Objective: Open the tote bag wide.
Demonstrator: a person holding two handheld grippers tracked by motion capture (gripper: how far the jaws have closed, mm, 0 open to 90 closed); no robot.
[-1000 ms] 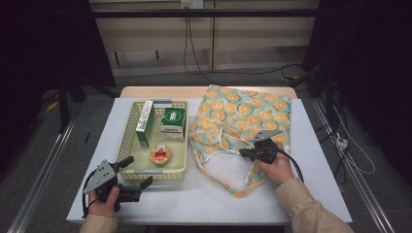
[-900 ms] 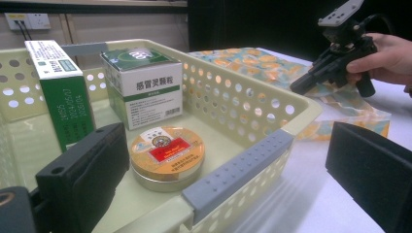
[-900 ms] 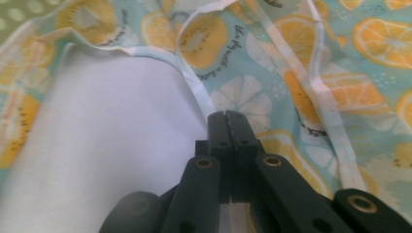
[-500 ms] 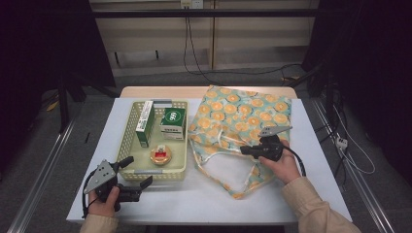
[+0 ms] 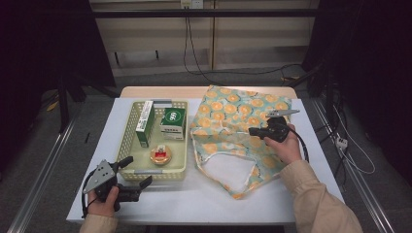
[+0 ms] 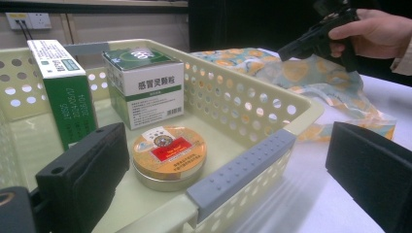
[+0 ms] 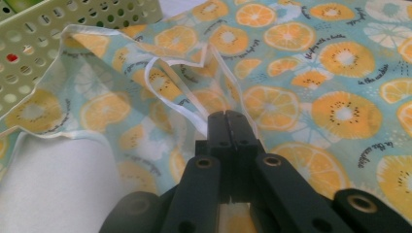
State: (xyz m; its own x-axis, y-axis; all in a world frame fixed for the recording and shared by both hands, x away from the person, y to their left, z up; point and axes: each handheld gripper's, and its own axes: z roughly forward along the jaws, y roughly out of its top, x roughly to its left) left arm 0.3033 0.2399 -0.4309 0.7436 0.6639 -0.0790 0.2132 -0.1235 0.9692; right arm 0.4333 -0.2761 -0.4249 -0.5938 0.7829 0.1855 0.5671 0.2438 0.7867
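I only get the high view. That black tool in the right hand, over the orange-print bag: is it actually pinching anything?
Observer: Yes. In the right gripper view the right gripper is shut on the bag, at its white edge trim.
Operator: And the round thing in the basket?
Observer: The left gripper view shows a flat round tin with a red label on its lid. It lies in the basket, in front of a white and green box.

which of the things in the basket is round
The flat tin with the orange-and-red lid, at the basket's near end. The other two are upright rectangular boxes: a tall narrow green one and a wider white-and-green one.
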